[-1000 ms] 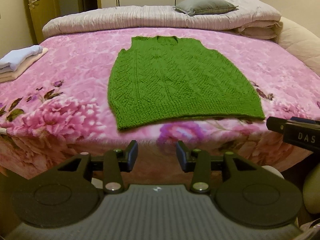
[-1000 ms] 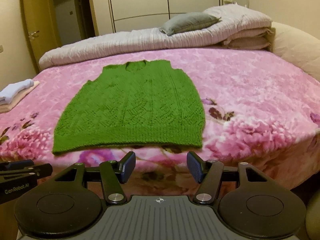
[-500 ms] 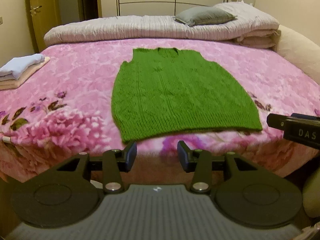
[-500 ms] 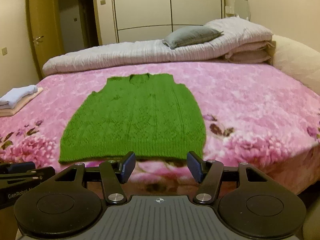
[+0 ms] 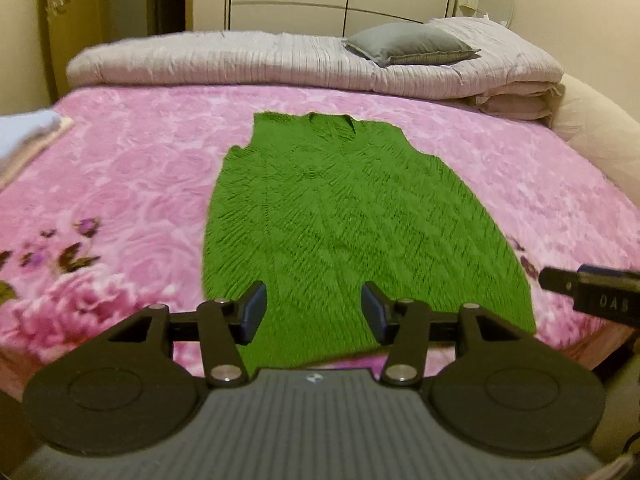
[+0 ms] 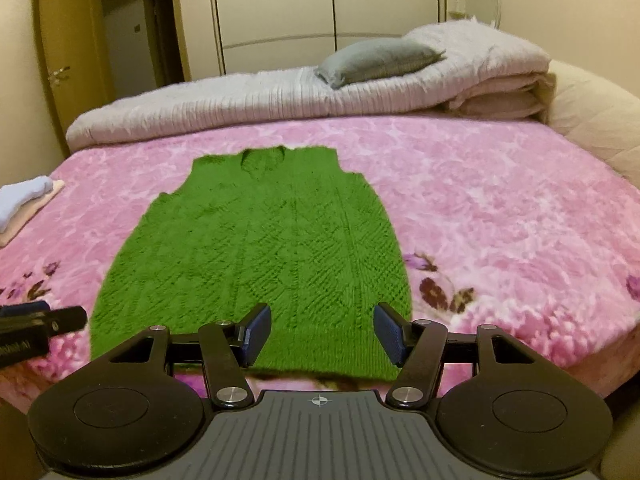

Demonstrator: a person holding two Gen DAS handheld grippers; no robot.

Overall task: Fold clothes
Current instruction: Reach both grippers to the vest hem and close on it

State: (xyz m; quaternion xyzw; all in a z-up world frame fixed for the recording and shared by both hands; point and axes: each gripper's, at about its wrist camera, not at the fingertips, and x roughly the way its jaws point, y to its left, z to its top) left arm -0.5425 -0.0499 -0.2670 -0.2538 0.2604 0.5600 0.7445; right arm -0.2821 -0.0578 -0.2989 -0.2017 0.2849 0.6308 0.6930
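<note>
- Pink floral blanket (image 5: 132,184) covers the bed in front of you, with a rolled pale quilt (image 5: 240,60) and a grey pillow (image 5: 408,44) at its far side.
- Your green knitted sleeveless vest (image 5: 340,216) lies flat on the blanket, hem toward you, neckline away.
- Your left gripper (image 5: 314,312) hangs over the hem's left part, fingers spread, holding nothing.
- Your right gripper (image 6: 322,334) hangs over the hem's right part, fingers likewise apart and empty.
- Folded pale clothes (image 6: 24,204) sit at the bed's left edge.
</note>
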